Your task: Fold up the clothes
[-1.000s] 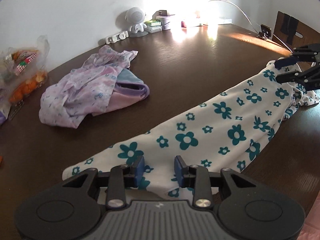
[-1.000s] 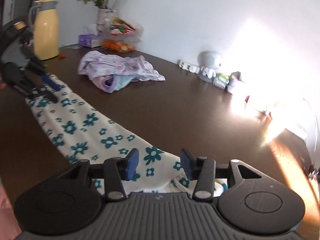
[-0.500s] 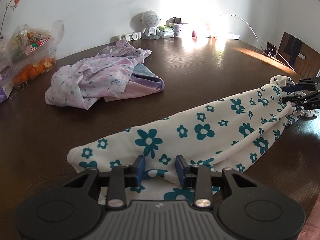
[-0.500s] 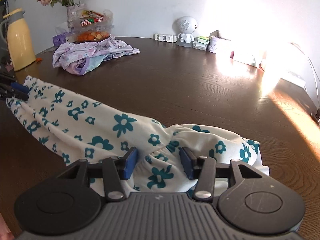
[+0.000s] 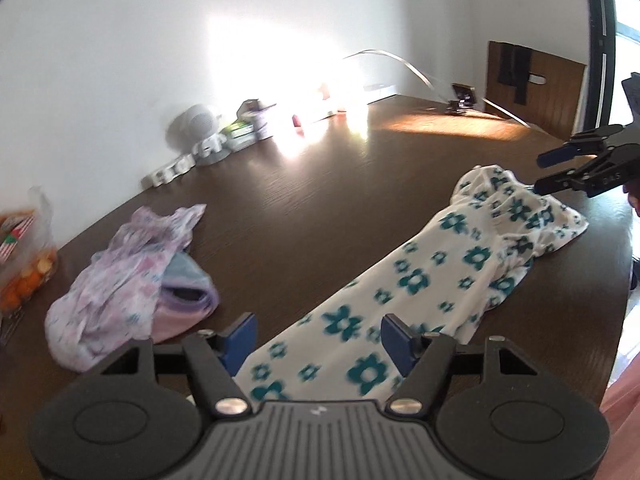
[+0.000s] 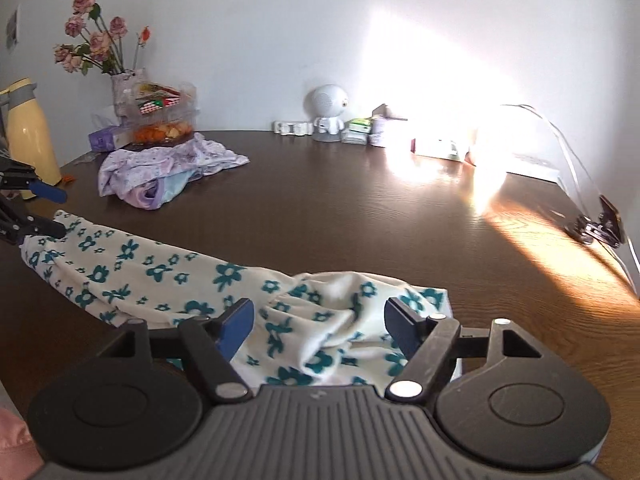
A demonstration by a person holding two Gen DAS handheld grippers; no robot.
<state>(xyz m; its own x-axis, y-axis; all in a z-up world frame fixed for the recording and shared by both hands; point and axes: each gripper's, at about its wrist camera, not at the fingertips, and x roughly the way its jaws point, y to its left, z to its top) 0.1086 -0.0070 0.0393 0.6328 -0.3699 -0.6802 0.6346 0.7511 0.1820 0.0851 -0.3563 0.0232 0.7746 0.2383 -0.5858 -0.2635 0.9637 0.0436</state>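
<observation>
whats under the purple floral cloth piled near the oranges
A light blue and lilac garment pokes out from beneath the purple floral cloth, both resting on the dark table. How far that garment runs underneath, or whether anything else lies there, is covered.

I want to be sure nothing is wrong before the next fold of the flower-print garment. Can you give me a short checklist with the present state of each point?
1. Left gripper released: ok, jaws opening, pads off the white garment with teal flowers.
2. Right gripper released: ok, jaws opening, cloth lies between them unpinched.
3. Garment flat on the dark wooden table: not ok, the end at the right gripper is bunched.
4. Garment fully on the table: cannot tell, the near ends are hidden by the grippers.
5. Apart from the purple clothes pile: ok, bare table between.
</observation>
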